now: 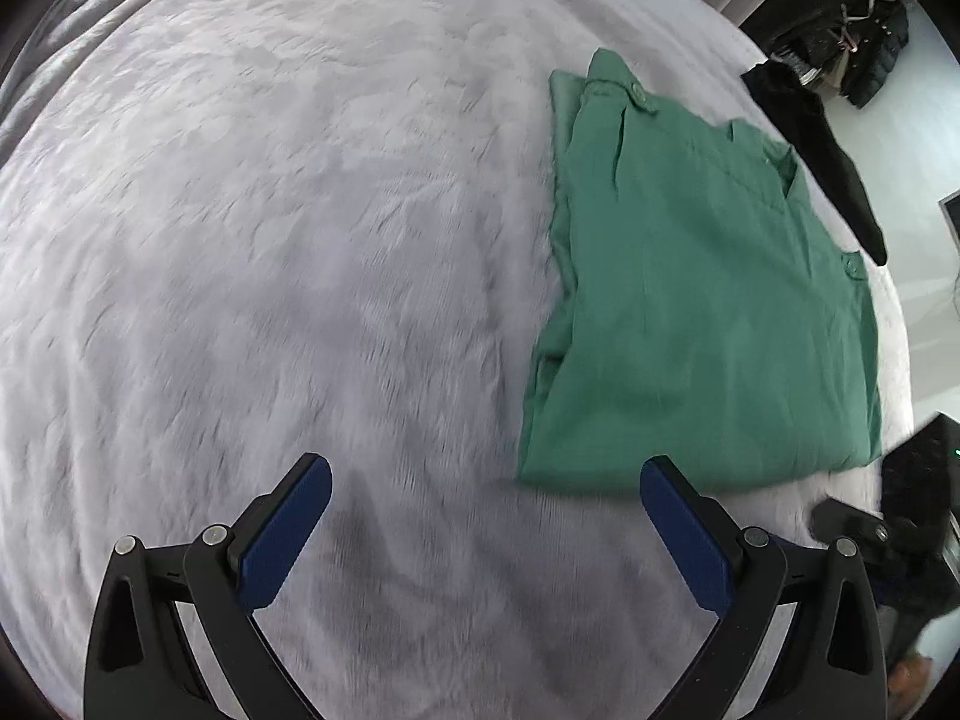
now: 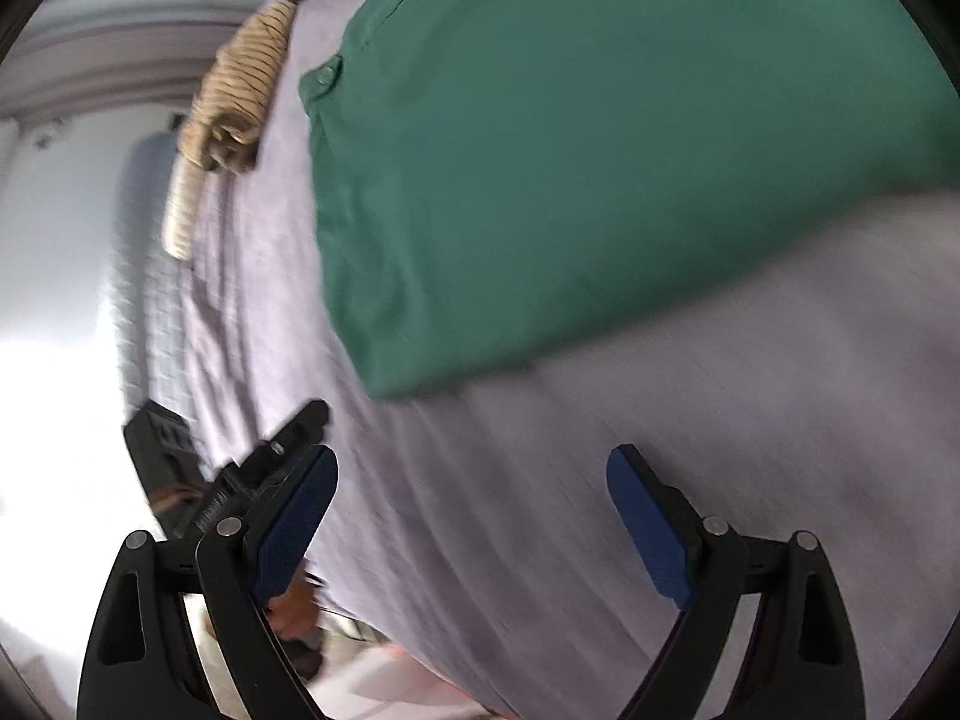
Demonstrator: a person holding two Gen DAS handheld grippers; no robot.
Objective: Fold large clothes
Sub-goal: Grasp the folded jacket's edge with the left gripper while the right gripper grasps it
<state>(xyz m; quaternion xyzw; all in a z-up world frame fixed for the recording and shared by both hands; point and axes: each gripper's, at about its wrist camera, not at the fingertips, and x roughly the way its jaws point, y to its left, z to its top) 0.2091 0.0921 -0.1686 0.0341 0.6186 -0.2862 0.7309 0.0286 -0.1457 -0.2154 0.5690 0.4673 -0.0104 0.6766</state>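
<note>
On lilac bedspread (image 1: 270,240), folded green shirt (image 1: 690,300)

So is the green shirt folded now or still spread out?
Folded: the green shirt lies as a compact rectangle on the bed, layered edges along one side.

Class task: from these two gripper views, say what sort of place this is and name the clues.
Most likely a bedroom. A wide bed with a pale cover fills both views, a folded green shirt lies on it, and dark clothes hang by a wall.
</note>
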